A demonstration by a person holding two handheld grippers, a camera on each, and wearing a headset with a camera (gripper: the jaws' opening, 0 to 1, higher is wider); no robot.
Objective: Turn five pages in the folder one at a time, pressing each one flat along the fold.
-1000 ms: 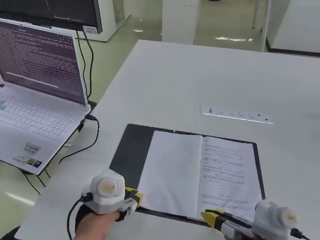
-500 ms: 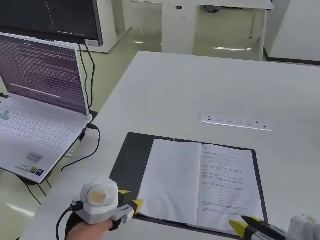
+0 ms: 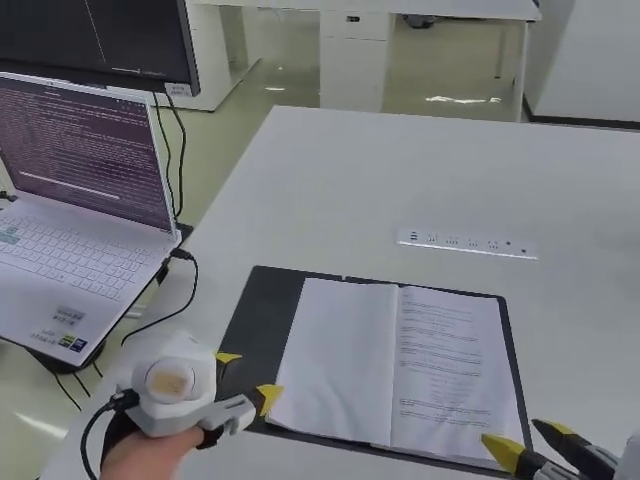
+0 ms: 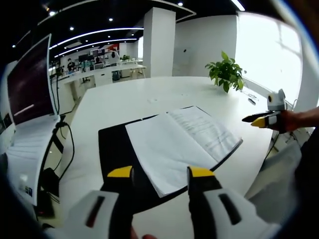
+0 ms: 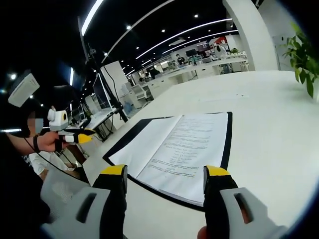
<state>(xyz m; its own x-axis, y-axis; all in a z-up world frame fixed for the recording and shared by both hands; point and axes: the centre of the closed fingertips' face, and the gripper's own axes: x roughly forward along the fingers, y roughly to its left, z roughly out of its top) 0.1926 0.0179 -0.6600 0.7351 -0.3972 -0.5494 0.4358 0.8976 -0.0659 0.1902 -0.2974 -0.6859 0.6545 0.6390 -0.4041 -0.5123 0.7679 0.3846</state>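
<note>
The right hand-held gripper (image 3: 528, 440) has withdrawn past the near right corner of the folder (image 3: 262, 320), open on the worktop (image 3: 400, 170), the left hand-held gripper (image 3: 248, 378) hovers at its near left corner, both wide and empty: next turn likely pending.

One open black folder (image 3: 258, 320) lies just ahead of the jaws, showing one blank white page (image 3: 335, 360) and one printed white page (image 3: 450, 365). Beyond it: one white power strip (image 3: 467, 243), one green potted plant (image 4: 227, 72). Left of the jaws: one white laptop (image 3: 60, 255), one dark monitor (image 3: 100, 40).
</note>
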